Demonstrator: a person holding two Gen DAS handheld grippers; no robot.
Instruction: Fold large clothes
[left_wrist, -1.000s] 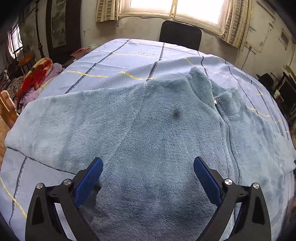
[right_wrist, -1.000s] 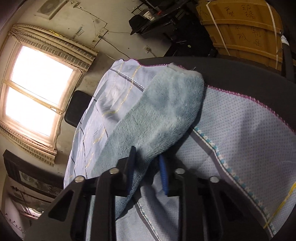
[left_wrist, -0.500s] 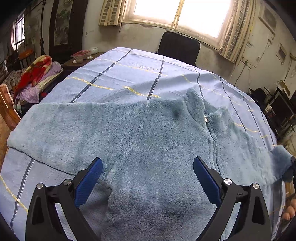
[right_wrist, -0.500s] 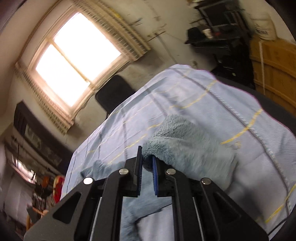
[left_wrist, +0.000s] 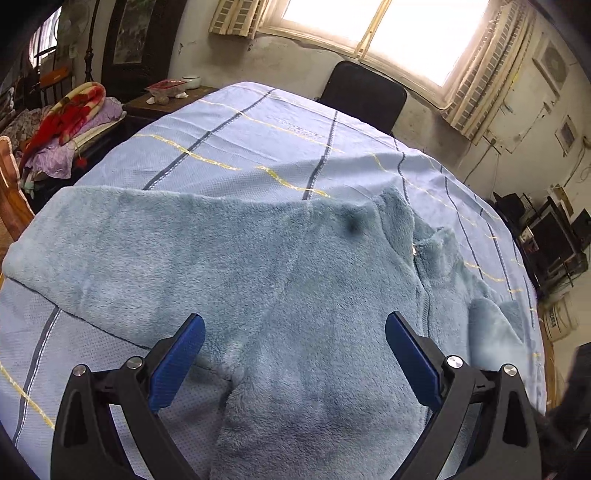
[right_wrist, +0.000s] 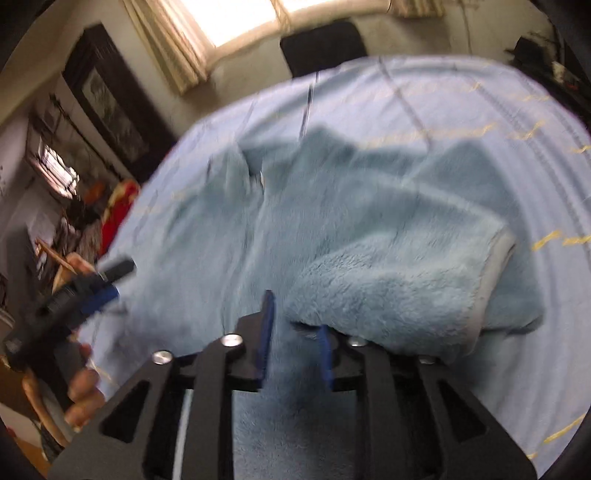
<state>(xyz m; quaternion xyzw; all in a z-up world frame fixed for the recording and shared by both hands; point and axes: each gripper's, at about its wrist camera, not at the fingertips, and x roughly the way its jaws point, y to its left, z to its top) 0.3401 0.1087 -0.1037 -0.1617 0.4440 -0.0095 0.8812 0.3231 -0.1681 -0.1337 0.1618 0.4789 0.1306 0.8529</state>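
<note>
A large light-blue fleece jacket (left_wrist: 266, 266) lies spread on a table covered by a blue striped cloth (left_wrist: 258, 140). Its zip and collar (left_wrist: 413, 236) are at the right. My left gripper (left_wrist: 293, 354) is open and empty, above the jacket's lower body. In the right wrist view the jacket's right sleeve (right_wrist: 399, 273) lies folded inward over the body, its cuff just ahead of my right gripper (right_wrist: 295, 332). The jaws stand partly apart and no fleece shows between them. The view is blurred. The left gripper (right_wrist: 96, 291) shows at the left there.
A black chair (left_wrist: 364, 96) stands at the table's far side under a window. A red and purple pile of cloth (left_wrist: 70, 122) sits at the far left. Dark equipment (left_wrist: 554, 236) stands off the table's right edge.
My right gripper has carried the right sleeve inward over the jacket body and its jaws have parted, letting the sleeve go. My left gripper has drawn back slightly and stays open.
</note>
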